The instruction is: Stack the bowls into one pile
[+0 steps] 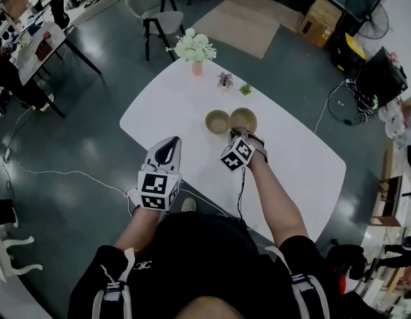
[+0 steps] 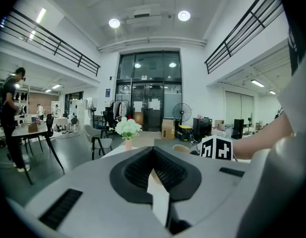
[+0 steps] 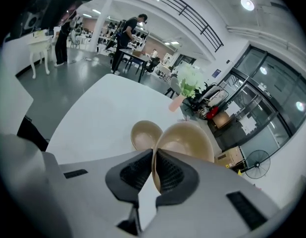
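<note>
Marker-cubed right gripper (image 3: 153,152) on bowl (image 3: 188,137)

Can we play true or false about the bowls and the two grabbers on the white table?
1. The right gripper pinches the rim of a bowl. True.
2. The bowls are stacked in one pile. False: the other bowl sits beside the pinched one, not inside it.
3. The left gripper holds a bowl. False: its jaws are together with nothing between them.
4. White flowers stand at the far end of the table. True.
</note>
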Motion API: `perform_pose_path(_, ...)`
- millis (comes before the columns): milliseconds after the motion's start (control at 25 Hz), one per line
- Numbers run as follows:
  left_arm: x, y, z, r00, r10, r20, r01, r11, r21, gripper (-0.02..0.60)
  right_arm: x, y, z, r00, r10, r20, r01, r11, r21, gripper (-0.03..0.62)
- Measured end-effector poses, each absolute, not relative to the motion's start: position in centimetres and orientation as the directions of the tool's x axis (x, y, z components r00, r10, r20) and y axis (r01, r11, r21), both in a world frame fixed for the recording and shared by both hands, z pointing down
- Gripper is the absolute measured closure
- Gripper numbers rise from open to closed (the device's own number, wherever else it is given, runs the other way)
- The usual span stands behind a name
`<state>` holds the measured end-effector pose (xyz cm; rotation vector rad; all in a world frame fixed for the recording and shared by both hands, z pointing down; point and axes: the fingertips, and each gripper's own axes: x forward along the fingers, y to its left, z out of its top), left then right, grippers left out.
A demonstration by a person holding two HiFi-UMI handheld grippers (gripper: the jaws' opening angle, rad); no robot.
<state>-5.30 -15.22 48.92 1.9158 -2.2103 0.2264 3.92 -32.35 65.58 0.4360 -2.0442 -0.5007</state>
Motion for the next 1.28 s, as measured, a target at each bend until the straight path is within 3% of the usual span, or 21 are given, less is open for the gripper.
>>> perform_pose_path(720,-14.4,-12.8,51.2,-0.259,-0.914,0.312,-0.959,0.282,0.030,0.569,-5.7,-31.8,72.0,-0.438,-0.369,0.820,0.025,0.906,0.422,0.554)
perform_pose_path(1040,-15.6,-12.6,52.0,-0.271,-0.905,0.327,-0.955,0.296,0.026,0.569,-6.4,-32.6,73.8,-0.425,-0.358,0.832,-0.007,0.920,0.393,0.540)
perform_pose_path(1280,-15.0,-12.4,51.4,-0.265,-0.909,0.321,-0.957,0.288,0.024,0.569,-6.0,-31.6,71.5,-0.495,-0.327,0.805,-0.091,0.941,0.327,0.482)
